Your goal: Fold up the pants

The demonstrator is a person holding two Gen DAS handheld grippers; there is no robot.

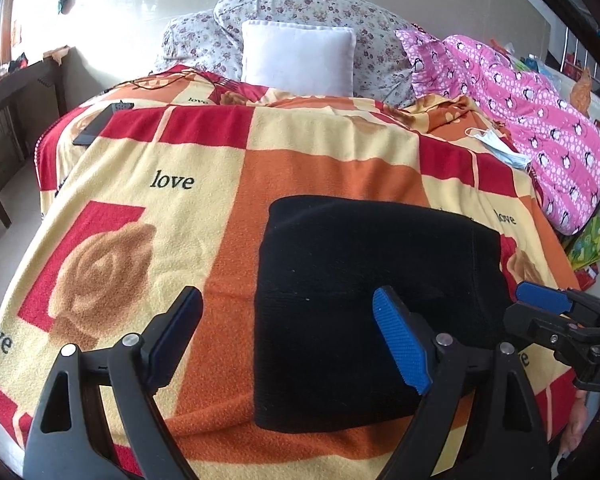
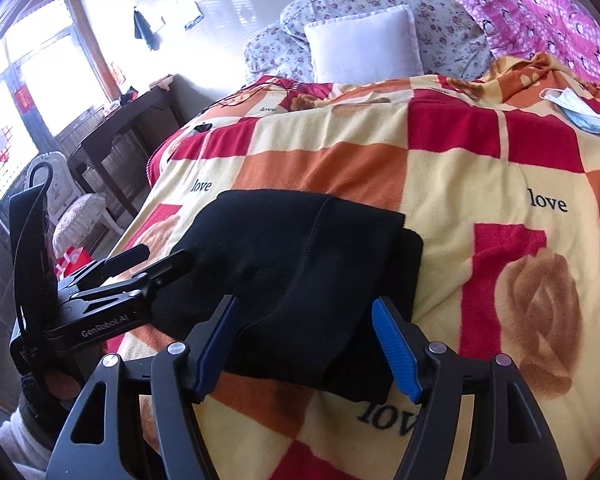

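Note:
The black pants (image 1: 360, 280) lie folded into a compact rectangle on the patterned "love" blanket (image 1: 172, 184), near the bed's front edge. My left gripper (image 1: 288, 300) stands open; its right pad hovers over the pants' left part and its left pad over bare blanket. In the right wrist view the pants (image 2: 300, 264) fill the middle. My right gripper (image 2: 306, 304) is open above their near edge, and the pads do not press on the cloth. The left gripper (image 2: 156, 258) shows at the pants' left edge, its fingers apart.
A white pillow (image 1: 300, 56) and floral pillows (image 1: 204, 40) lie at the bed's head. A pink penguin quilt (image 1: 540, 120) and a face mask (image 1: 496, 146) lie at the right. A dark flat object (image 1: 96, 124) rests at the far left. A dark desk (image 2: 128, 120) and a chair (image 2: 76, 212) stand beside the bed.

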